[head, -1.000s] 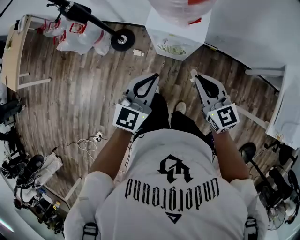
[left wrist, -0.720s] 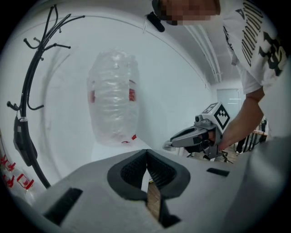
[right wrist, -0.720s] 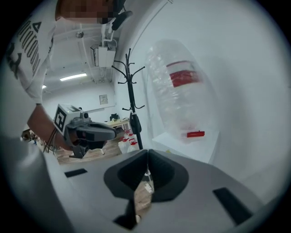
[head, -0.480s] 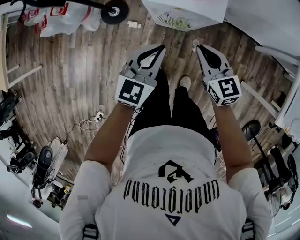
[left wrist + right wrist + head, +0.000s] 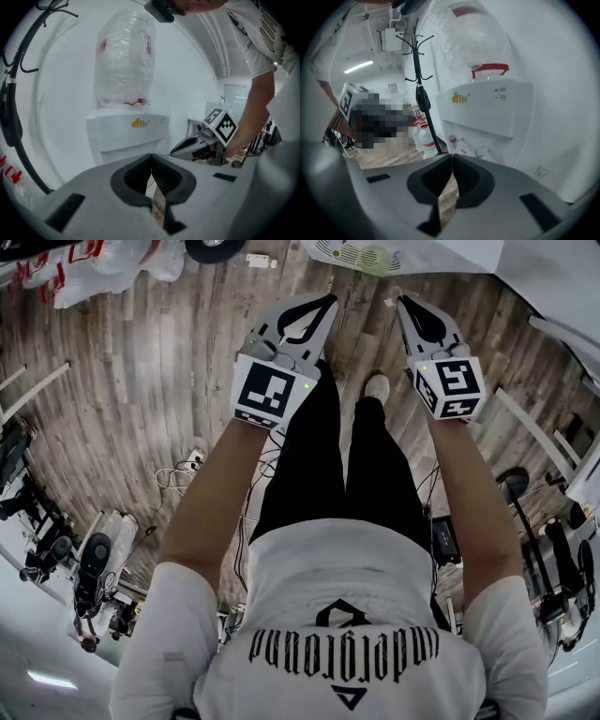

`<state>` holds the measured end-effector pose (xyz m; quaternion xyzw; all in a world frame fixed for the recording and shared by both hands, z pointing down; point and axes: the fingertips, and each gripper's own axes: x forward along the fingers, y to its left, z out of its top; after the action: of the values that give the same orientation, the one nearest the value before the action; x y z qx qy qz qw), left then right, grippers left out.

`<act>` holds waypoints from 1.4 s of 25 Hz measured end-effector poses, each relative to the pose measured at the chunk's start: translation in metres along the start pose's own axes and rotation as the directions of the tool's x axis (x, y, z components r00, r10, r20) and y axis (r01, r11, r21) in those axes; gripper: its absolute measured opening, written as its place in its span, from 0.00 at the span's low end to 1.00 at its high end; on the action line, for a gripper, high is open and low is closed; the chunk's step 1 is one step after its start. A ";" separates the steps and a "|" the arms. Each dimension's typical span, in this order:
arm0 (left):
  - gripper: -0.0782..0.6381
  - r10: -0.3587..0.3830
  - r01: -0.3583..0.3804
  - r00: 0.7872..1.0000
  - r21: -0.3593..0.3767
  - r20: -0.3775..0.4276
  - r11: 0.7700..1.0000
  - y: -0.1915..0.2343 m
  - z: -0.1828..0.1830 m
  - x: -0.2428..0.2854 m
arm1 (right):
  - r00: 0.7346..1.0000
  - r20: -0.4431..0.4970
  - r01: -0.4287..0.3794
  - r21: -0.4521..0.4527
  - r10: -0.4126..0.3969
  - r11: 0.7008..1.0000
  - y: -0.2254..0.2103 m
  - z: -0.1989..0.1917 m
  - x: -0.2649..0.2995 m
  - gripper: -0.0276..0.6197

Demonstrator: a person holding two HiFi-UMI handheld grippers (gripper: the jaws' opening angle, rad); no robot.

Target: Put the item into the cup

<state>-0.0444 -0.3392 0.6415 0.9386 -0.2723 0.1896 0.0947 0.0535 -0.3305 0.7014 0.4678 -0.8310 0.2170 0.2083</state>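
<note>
No cup and no item for it show in any view. My left gripper (image 5: 328,300) is held out in front of the person over the wooden floor, its jaws shut with nothing between them; its own view (image 5: 151,156) shows the tips meeting. My right gripper (image 5: 402,301) is beside it, also shut and empty, and its tips meet in its own view (image 5: 452,155). The right gripper (image 5: 173,151) also appears in the left gripper view, pointing left. Both point toward a white water dispenser (image 5: 126,132).
The water dispenser (image 5: 361,254) (image 5: 487,112) carries a wrapped bottle on top. A black coat rack (image 5: 420,93) and spare water bottles (image 5: 424,137) stand left of it. Cables (image 5: 183,474) and dark equipment (image 5: 84,568) lie on the floor at left; white bags (image 5: 103,268) at top left.
Both grippers have come down, still shut and side by side. In the head view the dispenser and the bags have slid toward the top edge.
</note>
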 end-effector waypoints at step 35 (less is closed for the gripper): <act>0.12 -0.027 0.021 0.996 -0.069 -0.088 0.997 0.039 -0.097 0.061 | 0.975 -0.183 0.145 0.112 -0.122 0.983 -0.063 -0.107 0.144 0.26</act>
<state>-0.0479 -0.3729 0.7578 0.9287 -0.2627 0.2204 0.1410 0.0555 -0.3997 0.8783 0.5138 -0.7609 0.2944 0.2653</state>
